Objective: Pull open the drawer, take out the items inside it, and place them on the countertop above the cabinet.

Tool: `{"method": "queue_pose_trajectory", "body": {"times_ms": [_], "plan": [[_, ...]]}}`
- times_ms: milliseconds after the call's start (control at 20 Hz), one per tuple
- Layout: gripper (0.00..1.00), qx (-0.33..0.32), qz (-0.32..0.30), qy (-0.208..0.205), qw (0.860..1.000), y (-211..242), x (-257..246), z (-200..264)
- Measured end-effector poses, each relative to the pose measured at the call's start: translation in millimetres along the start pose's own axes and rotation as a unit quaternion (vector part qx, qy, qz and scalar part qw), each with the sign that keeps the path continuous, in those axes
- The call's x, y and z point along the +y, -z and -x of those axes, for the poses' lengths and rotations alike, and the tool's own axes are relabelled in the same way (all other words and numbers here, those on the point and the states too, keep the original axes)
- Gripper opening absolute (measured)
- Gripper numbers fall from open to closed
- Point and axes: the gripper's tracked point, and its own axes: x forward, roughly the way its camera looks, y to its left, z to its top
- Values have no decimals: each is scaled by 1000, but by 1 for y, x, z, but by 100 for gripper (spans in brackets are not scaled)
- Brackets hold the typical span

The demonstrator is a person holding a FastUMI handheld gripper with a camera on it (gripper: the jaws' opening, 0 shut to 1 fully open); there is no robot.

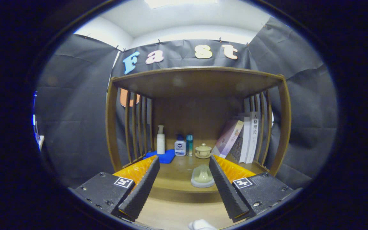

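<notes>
Since your gripper (181, 191) has its jaws spread wide and holding nothing, what matters now is where the next thing lies from them; a pale dish (203, 176) sits on the bench (177, 172) just ahead, between the two fingers but closer to the right one, so it looks already set down; beyond it stand a pump bottle (160, 140), a small white bottle (180, 145), a teal bottle (189, 144) and a lidded cup (203, 150) in a row near the back, with a blue cloth (162, 156) to the left and books (240, 138) leaning to the right; the drawer I cannot make out for certain; the lighter wood surface (177, 210) below the bench edge, under the jaws, may be it; a white thing (201, 225) peeps up at the bottom, nearer than the fingertips and toward the right finger, too cut off to name; if that is a drawer item, you would need to draw back and tip the jaws down, for it lies behind and beneath their reach, not ahead.
</notes>
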Motion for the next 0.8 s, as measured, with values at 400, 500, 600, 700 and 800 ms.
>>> {"method": "queue_pose_trajectory", "body": {"times_ms": [400,500,600,700,800], "plan": [[99,-29,-17,47,998,59,-15,86],[99,-34,-17,52,998,74,-16,104],[99,-34,-7,47,998,90,-13,118],[99,-25,8,47,999,111,-14,129],[99,-13,10,65,998,137,-19,137]]}}
